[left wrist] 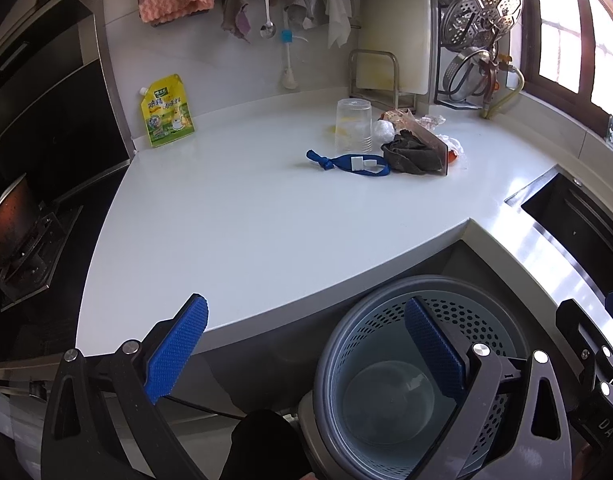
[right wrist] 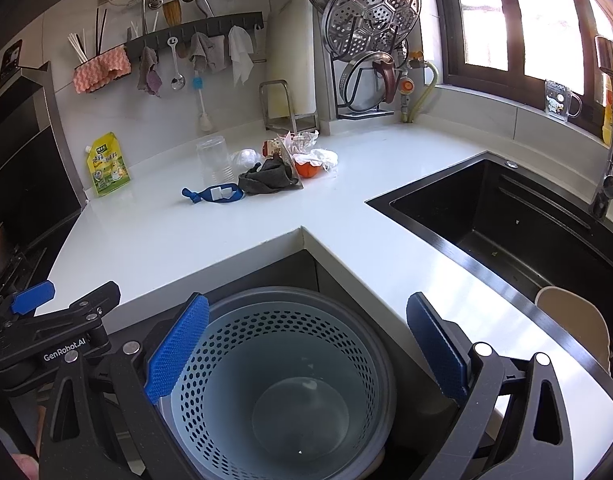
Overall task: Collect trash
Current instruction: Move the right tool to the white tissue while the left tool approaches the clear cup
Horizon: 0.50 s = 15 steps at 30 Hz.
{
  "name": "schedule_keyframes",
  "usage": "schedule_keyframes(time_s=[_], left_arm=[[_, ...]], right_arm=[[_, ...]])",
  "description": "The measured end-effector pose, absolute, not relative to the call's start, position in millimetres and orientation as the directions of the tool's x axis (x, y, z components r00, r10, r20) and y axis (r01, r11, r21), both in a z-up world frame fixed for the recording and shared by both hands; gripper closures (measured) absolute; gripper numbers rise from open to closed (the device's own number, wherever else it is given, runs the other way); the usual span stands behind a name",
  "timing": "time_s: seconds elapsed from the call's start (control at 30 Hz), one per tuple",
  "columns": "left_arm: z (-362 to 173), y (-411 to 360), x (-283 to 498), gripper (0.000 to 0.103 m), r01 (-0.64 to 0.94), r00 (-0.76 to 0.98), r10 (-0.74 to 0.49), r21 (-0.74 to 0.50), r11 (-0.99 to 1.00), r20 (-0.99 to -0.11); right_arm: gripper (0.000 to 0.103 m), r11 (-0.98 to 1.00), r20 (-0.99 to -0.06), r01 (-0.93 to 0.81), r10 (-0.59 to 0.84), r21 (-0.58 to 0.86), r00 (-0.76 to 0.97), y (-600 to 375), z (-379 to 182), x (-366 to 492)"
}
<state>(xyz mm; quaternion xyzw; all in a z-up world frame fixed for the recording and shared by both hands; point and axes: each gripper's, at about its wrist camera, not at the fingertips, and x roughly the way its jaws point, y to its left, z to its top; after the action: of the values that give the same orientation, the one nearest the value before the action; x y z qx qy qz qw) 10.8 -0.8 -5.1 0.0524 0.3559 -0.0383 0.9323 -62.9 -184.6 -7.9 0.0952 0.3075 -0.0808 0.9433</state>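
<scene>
A pile of trash lies at the back of the white counter (right wrist: 186,236): a clear plastic cup (left wrist: 353,126) (right wrist: 213,160) upside down, a blue band (left wrist: 348,164) (right wrist: 214,194), a dark grey rag (left wrist: 410,154) (right wrist: 266,178), crumpled white wrappers (left wrist: 382,130) (right wrist: 318,158) and an orange-red piece (right wrist: 308,170). A perforated pale blue bin (left wrist: 390,384) (right wrist: 282,384) stands on the floor below the counter's inner corner. My left gripper (left wrist: 306,352) is open above the counter edge and the bin. My right gripper (right wrist: 306,352) is open over the bin. Both hold nothing.
A yellow pouch (left wrist: 166,112) (right wrist: 108,166) leans on the back wall at left. A black sink (right wrist: 506,220) with a tap (right wrist: 610,152) is at right. A stove and pan (left wrist: 10,216) are at left. Cloths and utensils hang on a wall rail (right wrist: 194,28); a lid rack (right wrist: 370,40) stands behind.
</scene>
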Motion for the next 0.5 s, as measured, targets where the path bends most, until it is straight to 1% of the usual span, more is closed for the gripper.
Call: schedule_keyframes(time_s=[0.2,0.4,0.5], left_arm=[[1.3,3.9,32.3,0.006,0.107,0.772,-0.039,0.069,0.992,-0.634],[-2.0,3.6,66.8,0.006,0.112,0.768,-0.058,0.044,0.993,-0.637],[-4.5,5.2,83.3,0.006,0.111,0.766,-0.067,0.029,0.993,-0.639]], right_arm=[[0.008,0.972,-0.577,0.195,-0.085,0.131,0.813,-195.7,-4.6,-44.8],[0.009,0.976,-0.554,0.187,-0.095,0.111,0.827,-207.3,1.0,-18.6],[0.009,0.978,-0.555,0.167,-0.073,0.121,0.828,-212.7,1.5,-0.4]])
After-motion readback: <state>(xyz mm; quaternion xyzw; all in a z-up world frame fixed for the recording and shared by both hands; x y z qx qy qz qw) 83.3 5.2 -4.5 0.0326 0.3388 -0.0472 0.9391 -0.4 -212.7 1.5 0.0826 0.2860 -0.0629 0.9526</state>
